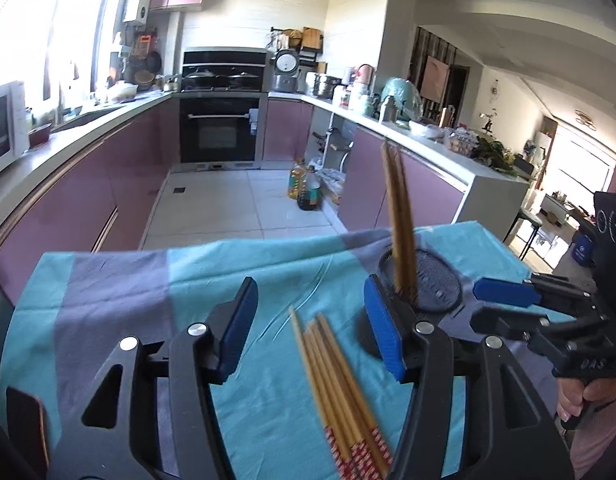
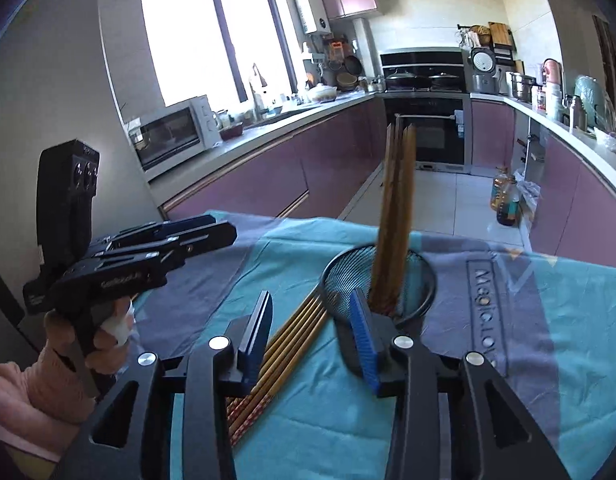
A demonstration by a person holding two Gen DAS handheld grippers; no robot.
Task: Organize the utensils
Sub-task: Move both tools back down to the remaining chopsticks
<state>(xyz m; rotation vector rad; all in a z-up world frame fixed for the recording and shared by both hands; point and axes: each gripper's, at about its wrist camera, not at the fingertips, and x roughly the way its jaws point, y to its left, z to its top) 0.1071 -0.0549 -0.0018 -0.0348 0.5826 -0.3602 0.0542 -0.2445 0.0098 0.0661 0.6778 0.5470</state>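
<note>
Kitchen with mauve cabinets, oven [image 1: 217, 130] on the far wall; worktop covered by a teal and grey cloth [image 1: 119, 276] printed with partly legible writing, "Magic…".

Left gripper [image 1: 310, 330]: jaws apart, nothing between the pads. Just beyond and below it, a bundle of light chopsticks [image 1: 334, 384] lies flat on the cloth, long axis running away from the camera, thin tips far, red-patterned ends near.

Right gripper [image 2: 314, 340]: jaws apart, holding nothing (its right finger stands in front of the holder's rim). Its body reads "DAS" in the left view.

Black mesh holder [image 2: 422, 276]: upright, beside the flat bundle. Dark chopsticks [image 2: 394, 216] stand in it, nearly vertical, blurred.

Left hand [image 2: 87, 334] grips a handle marked with small, unclear lettering.
</note>
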